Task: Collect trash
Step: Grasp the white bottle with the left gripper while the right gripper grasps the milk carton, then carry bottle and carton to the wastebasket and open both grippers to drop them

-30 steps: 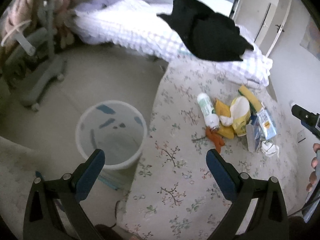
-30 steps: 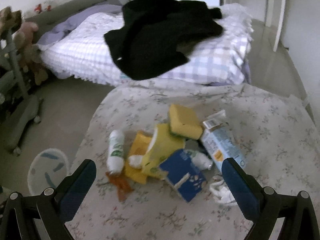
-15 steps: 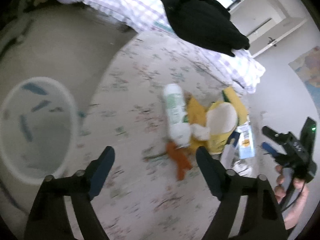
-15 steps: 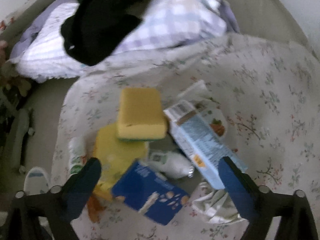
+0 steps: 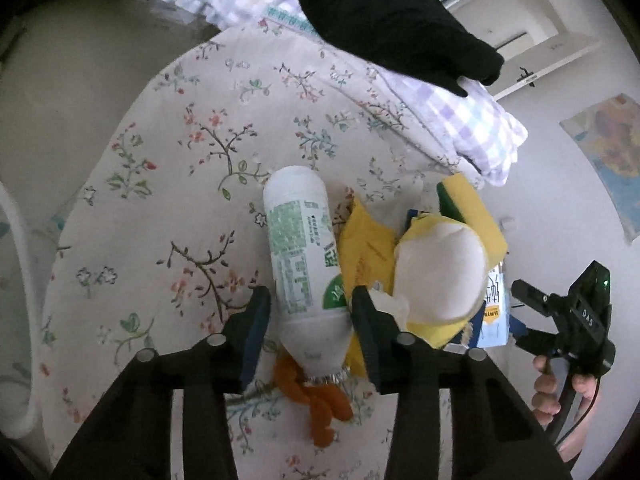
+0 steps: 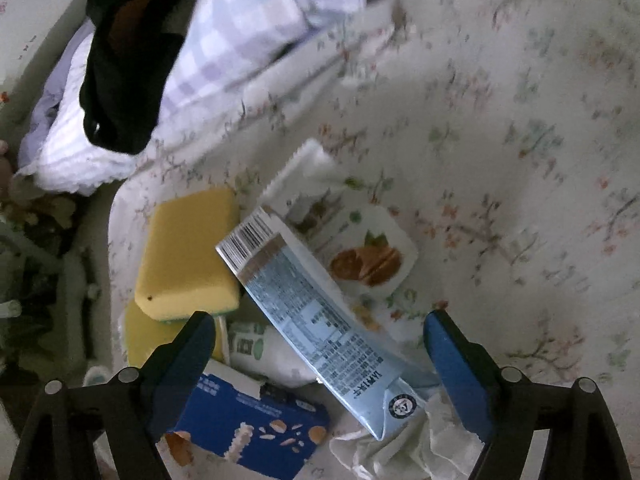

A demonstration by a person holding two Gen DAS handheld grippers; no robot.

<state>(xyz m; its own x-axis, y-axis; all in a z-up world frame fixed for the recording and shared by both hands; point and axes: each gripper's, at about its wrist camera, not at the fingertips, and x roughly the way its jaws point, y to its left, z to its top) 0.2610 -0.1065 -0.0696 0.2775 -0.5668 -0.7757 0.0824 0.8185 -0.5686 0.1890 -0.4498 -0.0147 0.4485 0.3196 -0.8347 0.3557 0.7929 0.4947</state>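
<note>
Now one white bottle (image 5: 302, 264) sits between the left tool's (image 5: 310, 312) parted fingers — right tool (image 6: 320, 344) agape.

Little readable: "DAS" in pale letters on the black body of the right gripper (image 5: 576, 316); barcode on the light-blue carton (image 6: 320, 312) (its dense print too small); green-labelled white bottle (image 5: 300, 256) text illegible.

In the left wrist view the white bin (image 5: 16, 312) is cut off by the edge at 9 o'clock, only a curved strip of rim showing. The left tongs (image 5: 310, 312) flank the white bottle (image 5: 304, 256); contact cannot be told. Its neck hides part of the orange scrap (image 5: 320, 408). In the right wrist view, the floral cover (image 6: 520, 120) at 1 o'clock is blurred, and the blue box (image 6: 256, 432) is partly hidden by a finger.
</note>
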